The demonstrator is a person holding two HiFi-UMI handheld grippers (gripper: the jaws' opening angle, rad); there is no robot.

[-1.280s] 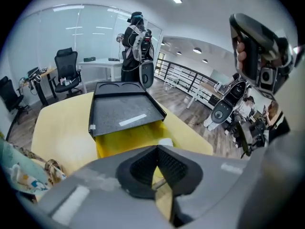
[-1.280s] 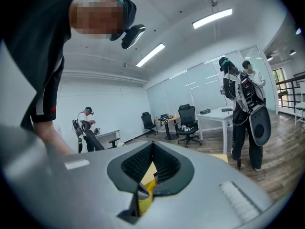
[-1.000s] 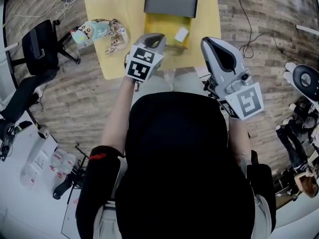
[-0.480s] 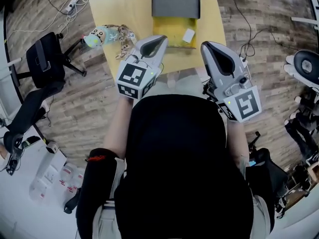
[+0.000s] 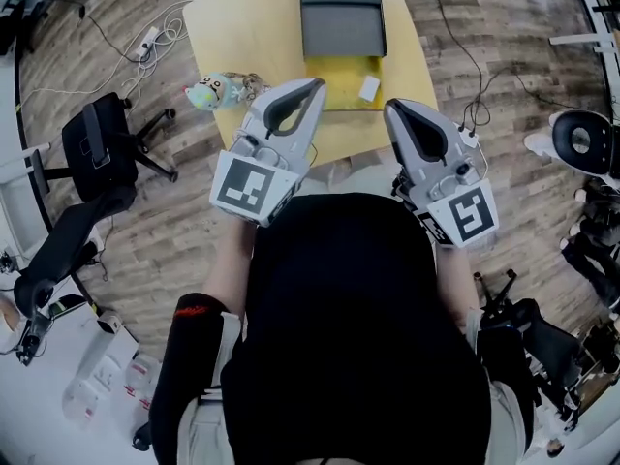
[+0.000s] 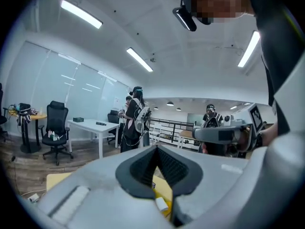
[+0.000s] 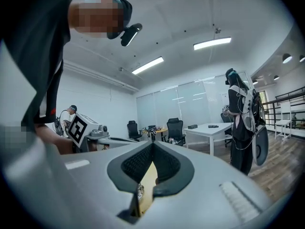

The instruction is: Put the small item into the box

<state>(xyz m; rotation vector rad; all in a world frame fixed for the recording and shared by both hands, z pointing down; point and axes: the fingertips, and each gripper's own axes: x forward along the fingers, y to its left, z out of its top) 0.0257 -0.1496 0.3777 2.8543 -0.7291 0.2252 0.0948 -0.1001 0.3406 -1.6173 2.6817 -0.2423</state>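
Left tool (image 5: 312,87) risen; small item (image 5: 369,88) lies right of its tip, apart.

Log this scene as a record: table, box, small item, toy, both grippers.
table: yellow
box: dark grey, at the table's far side, with a yellow part in front of it
small item: white, on the yellow part, near its right corner
toy: near the table's left edge
left gripper: shut, empty, touching nothing
right gripper: shut, empty, beside the left gripper, apart from it
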